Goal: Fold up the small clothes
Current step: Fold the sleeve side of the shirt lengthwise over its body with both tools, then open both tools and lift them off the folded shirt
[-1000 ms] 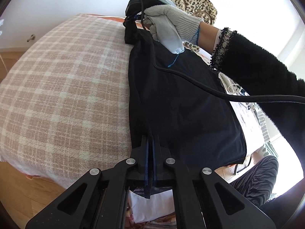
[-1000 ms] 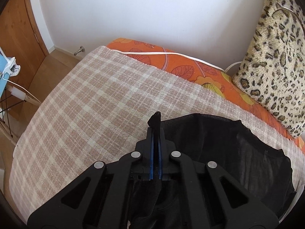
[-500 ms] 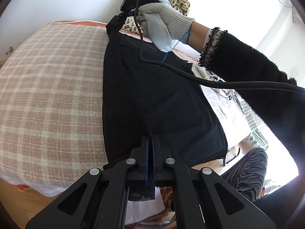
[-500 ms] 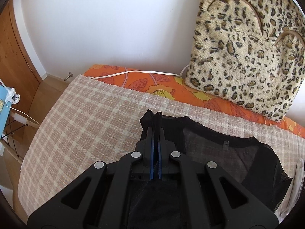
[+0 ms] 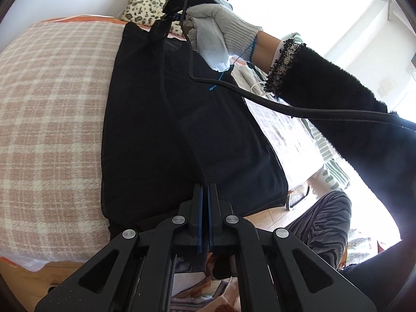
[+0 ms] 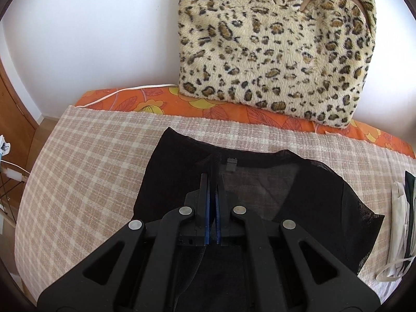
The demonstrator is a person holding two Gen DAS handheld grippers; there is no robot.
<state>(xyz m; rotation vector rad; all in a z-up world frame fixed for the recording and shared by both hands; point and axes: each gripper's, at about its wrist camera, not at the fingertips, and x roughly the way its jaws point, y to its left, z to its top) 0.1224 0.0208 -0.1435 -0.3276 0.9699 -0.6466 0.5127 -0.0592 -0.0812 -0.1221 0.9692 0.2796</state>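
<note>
Progress early-to-middle by my reading: black garment [image 5: 166, 130] lies spread on the plaid blanket [image 5: 52, 104], one lengthwise fold apparently being laid, left gripper [image 5: 205, 195] and right gripper [image 6: 213, 189] each pinched tight on its edge; further folds remain.

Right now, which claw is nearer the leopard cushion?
Right. The right claw grips the black garment at its end near the leopard cushion; the left claw grips the opposite end.
</note>
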